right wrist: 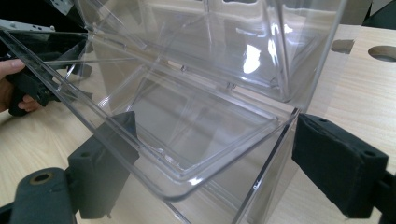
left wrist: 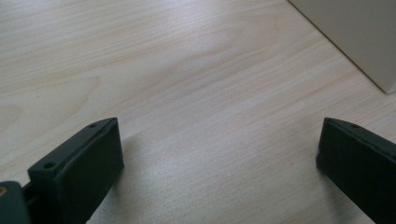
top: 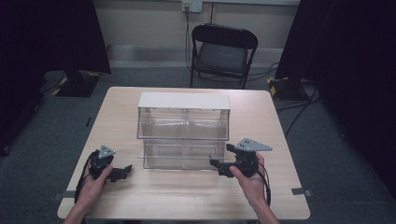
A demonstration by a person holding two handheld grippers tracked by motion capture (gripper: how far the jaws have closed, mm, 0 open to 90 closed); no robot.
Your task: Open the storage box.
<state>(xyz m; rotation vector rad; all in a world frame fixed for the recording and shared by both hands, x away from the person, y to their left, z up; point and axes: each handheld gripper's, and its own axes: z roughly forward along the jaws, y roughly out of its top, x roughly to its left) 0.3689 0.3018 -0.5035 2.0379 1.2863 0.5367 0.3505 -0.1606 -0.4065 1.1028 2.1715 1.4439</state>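
A clear plastic two-tier bin point(top: 183, 135) with a white top stands in the middle of the table point(top: 187, 196). My right gripper point(top: 216, 164) is at its lower front right corner. In the right gripper view the right gripper point(right wrist: 219, 128) is open, its jaws wide apart on either side of the bin's lower clear flap point(right wrist: 187, 140), which is tilted open. The left jaw shows through the plastic. My left gripper point(top: 123, 171) rests low by the bin's front left. It is open point(left wrist: 219, 135) over bare wood with nothing between its fingers.
A black folding chair point(top: 223, 51) stands behind the table. Dark curtains hang on both sides, and cables run on the floor at the right. A pale panel point(left wrist: 359, 37) sits at the upper right of the left gripper view. The table has round holes point(right wrist: 383, 52).
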